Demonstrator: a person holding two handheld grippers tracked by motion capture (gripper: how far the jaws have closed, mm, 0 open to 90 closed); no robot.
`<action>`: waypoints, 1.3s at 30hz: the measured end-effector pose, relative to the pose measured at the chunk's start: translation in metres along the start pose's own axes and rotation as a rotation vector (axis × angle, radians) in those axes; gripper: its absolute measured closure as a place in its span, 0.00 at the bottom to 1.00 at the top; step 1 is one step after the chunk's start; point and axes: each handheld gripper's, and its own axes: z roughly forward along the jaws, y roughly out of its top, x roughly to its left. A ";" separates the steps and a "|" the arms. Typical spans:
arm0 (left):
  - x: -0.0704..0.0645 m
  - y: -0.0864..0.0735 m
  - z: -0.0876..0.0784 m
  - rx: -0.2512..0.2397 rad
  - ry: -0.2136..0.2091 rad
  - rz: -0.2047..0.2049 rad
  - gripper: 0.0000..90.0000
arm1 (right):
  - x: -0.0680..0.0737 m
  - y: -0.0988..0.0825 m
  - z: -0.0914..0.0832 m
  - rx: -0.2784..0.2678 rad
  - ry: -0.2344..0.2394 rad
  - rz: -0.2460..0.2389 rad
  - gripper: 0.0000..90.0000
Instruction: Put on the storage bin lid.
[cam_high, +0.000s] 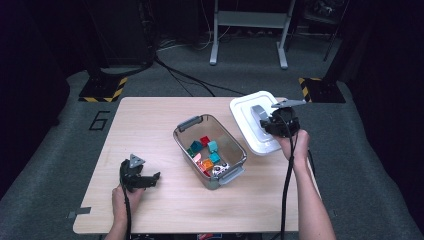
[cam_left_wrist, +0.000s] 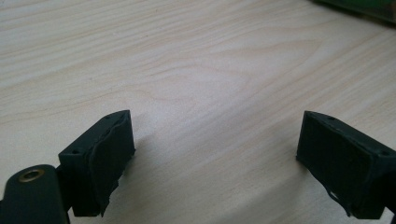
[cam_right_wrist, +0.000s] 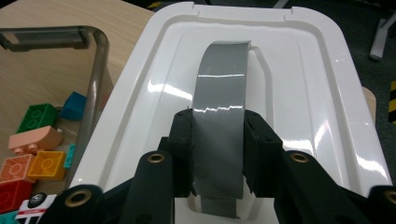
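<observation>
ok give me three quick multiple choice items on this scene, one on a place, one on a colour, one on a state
1. Where is the white lid relative to the clear bin?
A. on the bin
B. to its right in the high view
C. on the floor

2. What colour is the lid's handle?
A. grey
B. yellow
C. blue

3. How is the left claw?
A. shut on a brick
C. shut on the lid
B. open over bare table

Answers: 1 B, the lid sits right of the bin; 2 A, the strap is grey in the right gripper view; 3 B, its jaws stand apart with only wood between.
</observation>
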 end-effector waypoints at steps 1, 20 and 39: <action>0.000 0.000 0.000 0.000 -0.001 0.000 0.12 | 0.001 0.001 0.000 -0.002 0.005 0.000 0.75; 0.000 0.000 0.000 0.003 -0.003 0.000 0.12 | 0.045 0.018 -0.002 -0.014 0.142 -0.023 0.75; 0.000 0.000 0.000 0.002 -0.001 0.001 0.12 | 0.090 0.017 0.014 0.017 0.213 -0.088 0.75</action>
